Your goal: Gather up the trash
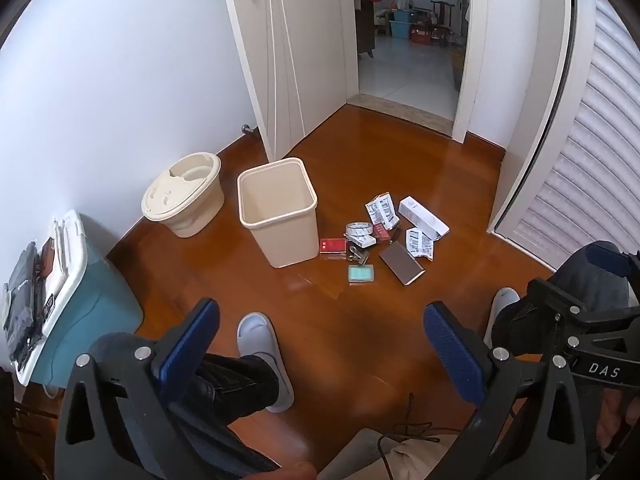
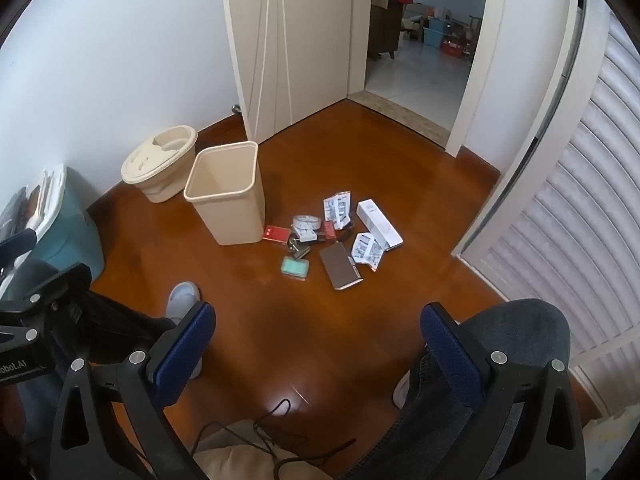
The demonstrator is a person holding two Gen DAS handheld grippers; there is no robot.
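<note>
Bare wood floor (image 1: 360, 304) lies open ahead of you, between your slippers (image 1: 260, 344) and the trash pile (image 1: 384, 236). Bin (image 1: 278, 216) stands just left of the pile, its mouth unobstructed; red box (image 1: 332, 246) sits against its base. Lidded bucket (image 1: 184, 194) and blue crate (image 1: 92, 304) crowd the left wall. Louvred door (image 1: 580, 184) bounds the right.

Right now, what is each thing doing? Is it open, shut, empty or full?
Left claw: open, holding nothing.
Right claw: open, holding nothing.
Square bin: upright, no lid, looks empty.
Round bucket: upright, lid on.
Door: open.
Trash pile: lying on the floor beside the bin.
</note>
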